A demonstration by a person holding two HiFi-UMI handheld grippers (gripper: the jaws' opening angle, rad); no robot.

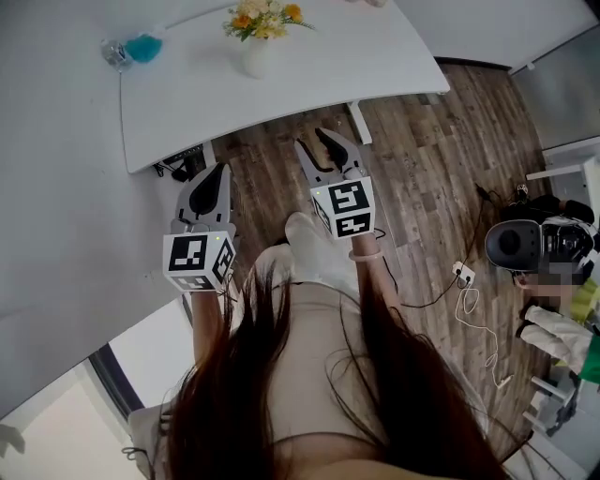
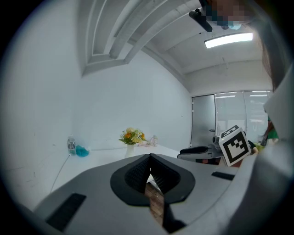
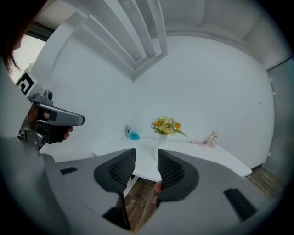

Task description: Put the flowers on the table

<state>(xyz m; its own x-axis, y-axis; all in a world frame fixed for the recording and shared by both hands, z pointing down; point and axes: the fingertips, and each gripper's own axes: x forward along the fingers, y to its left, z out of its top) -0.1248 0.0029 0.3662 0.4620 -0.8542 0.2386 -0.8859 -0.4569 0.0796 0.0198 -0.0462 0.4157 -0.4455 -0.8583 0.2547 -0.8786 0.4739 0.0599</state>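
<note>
A bunch of yellow and orange flowers (image 1: 261, 19) stands in a white vase (image 1: 255, 56) on the white table (image 1: 375, 56), near its far side. The flowers (image 2: 132, 136) show ahead in the left gripper view, and the flowers (image 3: 166, 125) stand straight ahead in the right gripper view. Both grippers hang over the wooden floor, short of the table's front edge. My left gripper (image 1: 221, 169) is shut with nothing in it, its pads meeting at the tip (image 2: 149, 159). My right gripper (image 1: 315, 141) is open and empty, jaws apart (image 3: 146, 166).
A clear bottle (image 1: 114, 52) and a blue object (image 1: 144, 47) sit at the table's left end. A pink item (image 3: 199, 142) and a small figurine (image 3: 212, 137) lie at its right. A table leg (image 1: 361, 122), floor cables (image 1: 469, 302) and a person with black gear (image 1: 514, 244) are at right.
</note>
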